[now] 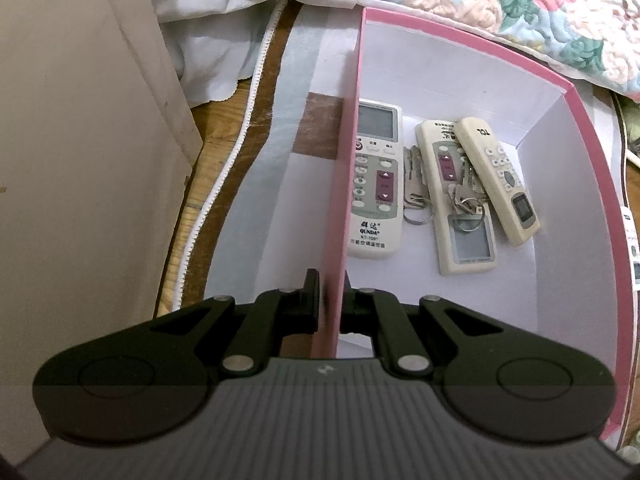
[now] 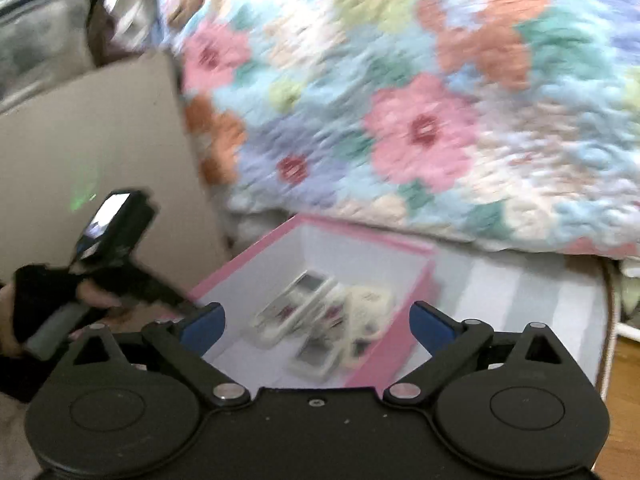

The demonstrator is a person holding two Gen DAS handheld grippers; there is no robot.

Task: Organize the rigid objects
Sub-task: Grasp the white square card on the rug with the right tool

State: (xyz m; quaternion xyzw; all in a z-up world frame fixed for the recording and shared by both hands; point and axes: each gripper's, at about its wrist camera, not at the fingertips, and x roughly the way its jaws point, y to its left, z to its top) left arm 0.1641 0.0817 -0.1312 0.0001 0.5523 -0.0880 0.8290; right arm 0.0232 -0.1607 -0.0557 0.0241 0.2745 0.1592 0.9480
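While your left gripper (image 1: 329,300) is pinched shut on the near wall of the pink box (image 1: 472,40), everything depends on a thin strip of card: pull or lift too sharply and that wall could bend or tear, or slip out of the black pads, and the box would tip or drop. If it tilts, the loose contents will likely slide toward the low side and pile up or spill over the rim, so keep it level and move slowly. Your right gripper (image 2: 318,320) hangs above the box with its blue-padded fingers spread wide and nothing between them; that view is badly smeared, so you should not trust it for fine aiming, and reaching in now risks knocking a wall or nudging the stack. Inside the box, on its white floor, you have three remotes: the large white remote (image 1: 374,178) lies flat against the left wall, the middle remote (image 1: 460,200) lies beside it, and the slim cream remote (image 1: 500,180) rests tilted on the middle one's right edge. A bunch of keys (image 1: 416,188) lies between and partly under them, rings showing. That leaning remote is the one most likely to shift. The box sits on a pale striped cloth (image 1: 280,160), close beside the floral quilt (image 1: 540,8).
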